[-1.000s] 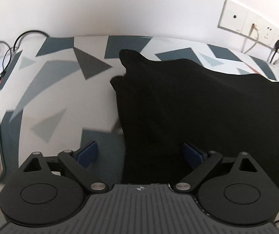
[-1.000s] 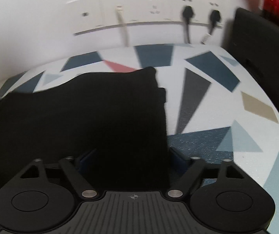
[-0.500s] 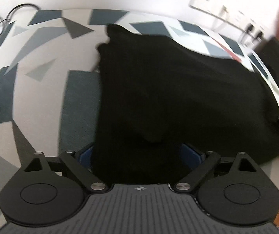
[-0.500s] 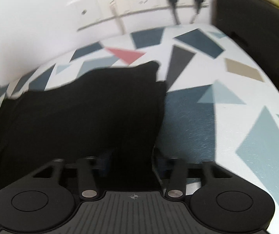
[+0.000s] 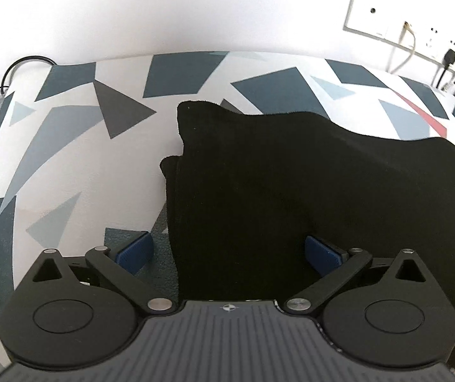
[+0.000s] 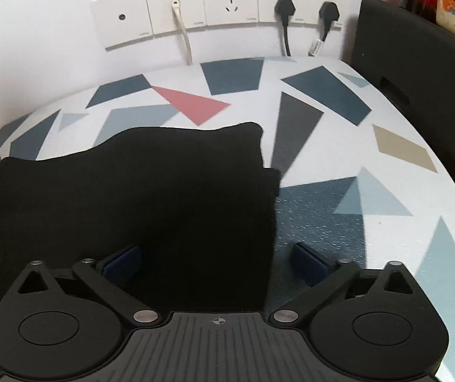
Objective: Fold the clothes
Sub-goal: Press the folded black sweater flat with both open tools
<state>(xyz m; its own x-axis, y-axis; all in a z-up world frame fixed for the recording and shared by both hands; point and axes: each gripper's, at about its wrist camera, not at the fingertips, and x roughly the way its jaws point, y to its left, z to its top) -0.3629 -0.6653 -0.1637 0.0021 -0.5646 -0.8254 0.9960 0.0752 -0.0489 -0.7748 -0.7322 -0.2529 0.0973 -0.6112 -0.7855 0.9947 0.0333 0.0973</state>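
Both our grippers have let go since the earlier frames: the left gripper [image 5: 227,251] and the right gripper [image 6: 216,262] are opening, pads clear of the cloth, though the garment [image 5: 291,191] lies between each pair. Our left view has also swung back over that side's edge after sweeping across the cloth half a second ago. We judge the next fold turns on this: the garment stretches sideways between our two grippers, its long axis running from one to the other, with its left edge just ahead of the left gripper and its right edge [image 6: 268,216] just ahead of the right one, so each hand is nearest its own end. It lies flat on the patterned table [image 6: 338,191], plain black, already doubled into a broad rectangle, with a lower layer peeking out at both far corners.
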